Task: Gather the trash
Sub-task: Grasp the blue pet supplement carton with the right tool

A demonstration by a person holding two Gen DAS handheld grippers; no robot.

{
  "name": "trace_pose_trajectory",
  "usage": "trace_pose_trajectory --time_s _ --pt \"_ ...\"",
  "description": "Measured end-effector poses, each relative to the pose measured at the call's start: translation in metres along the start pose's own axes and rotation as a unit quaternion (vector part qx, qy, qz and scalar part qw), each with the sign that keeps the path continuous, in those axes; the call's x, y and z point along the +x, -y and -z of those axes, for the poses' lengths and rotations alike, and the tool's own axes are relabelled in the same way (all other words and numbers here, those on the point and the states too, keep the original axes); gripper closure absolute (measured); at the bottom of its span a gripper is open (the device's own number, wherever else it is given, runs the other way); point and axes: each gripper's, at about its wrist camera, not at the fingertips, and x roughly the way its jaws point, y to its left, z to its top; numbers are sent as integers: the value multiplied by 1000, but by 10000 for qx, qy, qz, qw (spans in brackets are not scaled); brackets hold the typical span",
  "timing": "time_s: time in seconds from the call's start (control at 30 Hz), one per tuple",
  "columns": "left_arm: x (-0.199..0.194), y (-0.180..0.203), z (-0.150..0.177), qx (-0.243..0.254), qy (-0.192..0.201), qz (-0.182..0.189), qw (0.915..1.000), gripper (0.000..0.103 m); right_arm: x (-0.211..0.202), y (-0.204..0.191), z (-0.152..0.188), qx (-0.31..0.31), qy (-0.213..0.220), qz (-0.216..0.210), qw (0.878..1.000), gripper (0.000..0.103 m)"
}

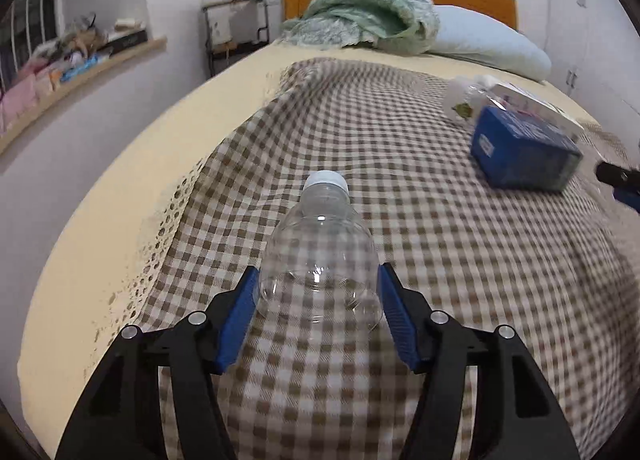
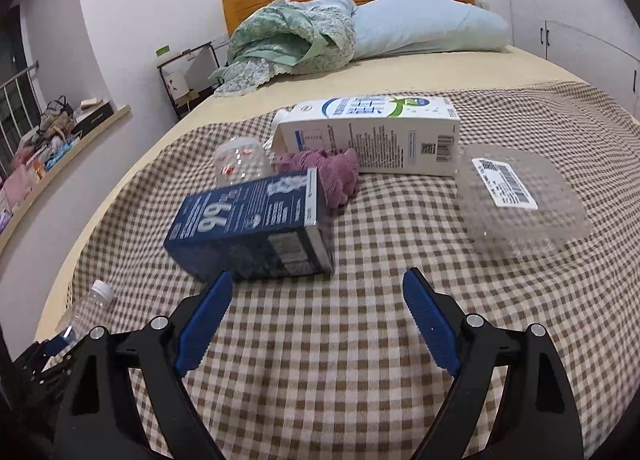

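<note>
Clear clamshell (image 2: 520, 204) only right-view.

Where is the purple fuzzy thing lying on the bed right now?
In the right wrist view, the purple fuzzy cloth lies mid-bed on the checked blanket, between the blue box and white milk carton.

I can't read the blue carton (image 2: 256, 228) print beyond "99", too blurred. Purple cloth (image 2: 320, 176) partly hidden behind it. Small cup (image 2: 240, 162) half covered too. Right gripper (image 1: 618, 180) cut off by left view's edge.
</note>
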Motion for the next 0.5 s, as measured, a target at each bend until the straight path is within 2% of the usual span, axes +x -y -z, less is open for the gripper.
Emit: trace_pose_trajectory --time_s 0.07,0.13,0.17,0.23,0.27,0.33,0.4,0.5 --pt "-1 6 -1 82 -230 37 9997 44 -1 -1 3 -40 -15 19 10000 20" --pt "-7 14 -4 253 -348 -113 9990 45 -3 -2 4 -79 -23 20 10000 20" --pt "-6 16 -9 147 -410 -111 9990 46 -4 -2 4 -102 -24 16 9999 20" --pt "-13 6 -27 -676 -418 115 9968 47 -6 -3 6 -145 -27 19 9999 20" --pt "-16 2 -40 -1180 -336 354 9918 47 -6 -2 7 -167 -42 23 9998 20" --pt "-21 0 -56 -1700 -123 464 9843 47 -5 0 9 -183 -83 35 9998 20" --pt "-22 12 -67 -1684 50 256 9854 47 -7 0 11 -201 -133 -2 9997 20" --pt "-15 26 -62 -1710 116 430 9843 47 -12 -6 15 -507 -108 89 9986 20"
